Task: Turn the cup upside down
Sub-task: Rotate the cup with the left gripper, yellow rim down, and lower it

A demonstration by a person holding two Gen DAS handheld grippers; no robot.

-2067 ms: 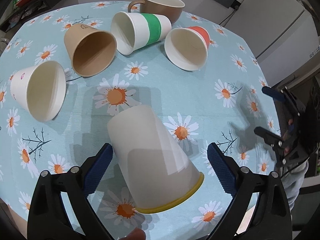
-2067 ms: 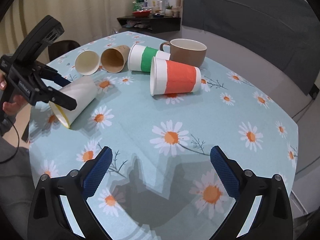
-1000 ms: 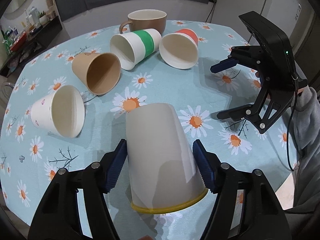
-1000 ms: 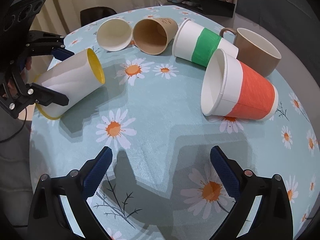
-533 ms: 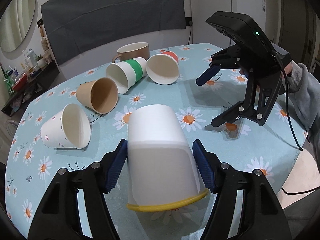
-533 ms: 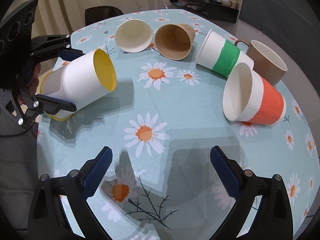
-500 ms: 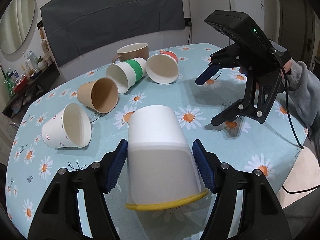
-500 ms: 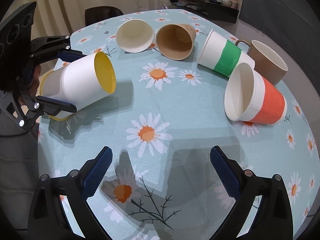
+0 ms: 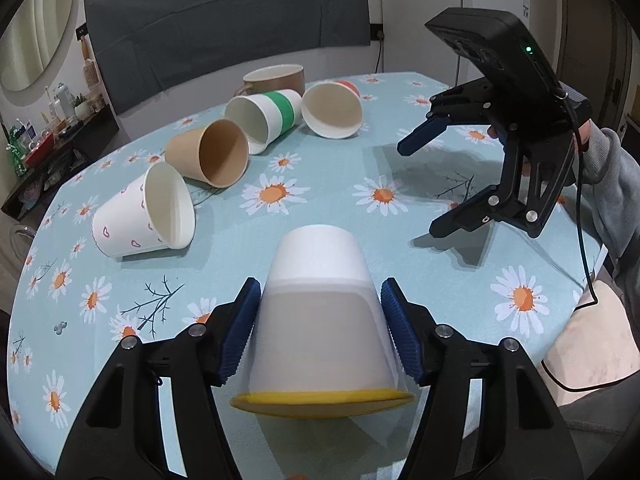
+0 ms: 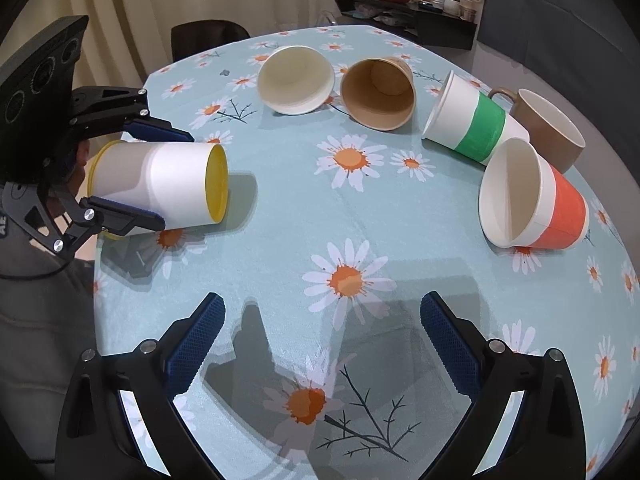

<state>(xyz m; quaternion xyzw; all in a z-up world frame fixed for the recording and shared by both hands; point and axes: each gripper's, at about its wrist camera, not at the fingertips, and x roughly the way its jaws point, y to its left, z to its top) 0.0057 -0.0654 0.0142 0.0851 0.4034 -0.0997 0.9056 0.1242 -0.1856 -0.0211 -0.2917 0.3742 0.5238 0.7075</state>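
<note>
- Left gripper (image 9: 322, 328) clamps a white cup (image 9: 322, 316) with a yellow rim, held sideways above the daisy tablecloth (image 9: 328, 204).
- Right gripper (image 10: 322, 334) hovers wide apart, holding nothing.
- Farther off, toward twelve o'clock, five more cups lie or stand, including a brown mug (image 9: 276, 79).

White cup (image 9: 320, 312) w/ yellow rim, teal daisy-print tablecloth (image 10: 360, 216), blue tool pads (image 10: 196, 344).
</note>
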